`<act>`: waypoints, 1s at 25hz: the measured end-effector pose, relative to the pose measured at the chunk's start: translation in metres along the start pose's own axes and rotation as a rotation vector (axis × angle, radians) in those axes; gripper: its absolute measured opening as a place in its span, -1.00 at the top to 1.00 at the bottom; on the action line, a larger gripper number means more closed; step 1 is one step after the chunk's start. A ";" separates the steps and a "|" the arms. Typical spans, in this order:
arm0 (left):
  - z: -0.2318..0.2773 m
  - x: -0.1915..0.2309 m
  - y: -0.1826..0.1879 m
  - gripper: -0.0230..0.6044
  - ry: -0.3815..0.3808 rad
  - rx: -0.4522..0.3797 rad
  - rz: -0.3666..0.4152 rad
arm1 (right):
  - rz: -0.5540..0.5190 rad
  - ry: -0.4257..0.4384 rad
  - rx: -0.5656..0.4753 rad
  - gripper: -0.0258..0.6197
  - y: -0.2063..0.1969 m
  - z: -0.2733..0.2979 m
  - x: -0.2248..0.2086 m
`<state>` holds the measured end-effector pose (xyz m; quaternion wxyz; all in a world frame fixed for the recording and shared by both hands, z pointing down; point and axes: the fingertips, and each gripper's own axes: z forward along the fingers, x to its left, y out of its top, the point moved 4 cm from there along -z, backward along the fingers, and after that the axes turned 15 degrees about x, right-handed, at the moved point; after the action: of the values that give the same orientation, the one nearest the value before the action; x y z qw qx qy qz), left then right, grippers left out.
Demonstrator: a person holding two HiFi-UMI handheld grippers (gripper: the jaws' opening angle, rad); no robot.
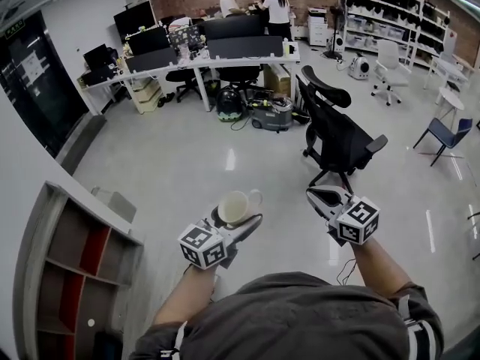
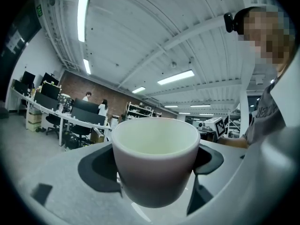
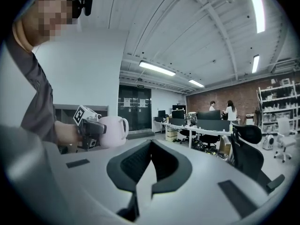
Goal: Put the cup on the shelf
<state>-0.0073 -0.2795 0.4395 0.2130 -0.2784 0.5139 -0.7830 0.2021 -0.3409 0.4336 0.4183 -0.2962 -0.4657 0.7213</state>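
Cup [image 2: 157, 161] upright in left gripper [image 1: 238, 220], rim up

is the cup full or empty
Empty: the cup, clamped in the left gripper, shows a bare pale inside.

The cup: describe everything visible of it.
The cup is a plain off-white mug, glossy like ceramic, with a thick rounded rim and one loop handle. It is empty and upright, mouth up. The left hand-held gripper grips its sides between both jaws; nothing else touches it. It is held in the air, not yet on the shelf at the person's left.
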 end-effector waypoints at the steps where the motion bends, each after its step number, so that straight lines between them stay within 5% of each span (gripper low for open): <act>1: 0.010 -0.001 0.002 -0.41 0.006 -0.004 -0.010 | -0.008 0.007 0.001 0.94 -0.001 0.000 -0.011; 9: 0.049 0.004 0.019 -0.41 0.032 0.025 -0.021 | 0.007 0.050 -0.006 0.94 0.009 0.017 -0.062; 17: 0.034 0.049 0.025 -0.41 0.012 0.021 0.005 | 0.020 0.002 -0.008 0.94 0.026 0.052 -0.062; 25: -0.008 0.106 0.026 -0.41 0.088 -0.003 -0.020 | -0.025 0.053 -0.003 0.94 0.061 0.120 -0.045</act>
<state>-0.0914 -0.3498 0.4360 0.1819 -0.2491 0.5212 -0.7958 0.1050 -0.4448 0.4264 0.4389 -0.3101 -0.4595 0.7072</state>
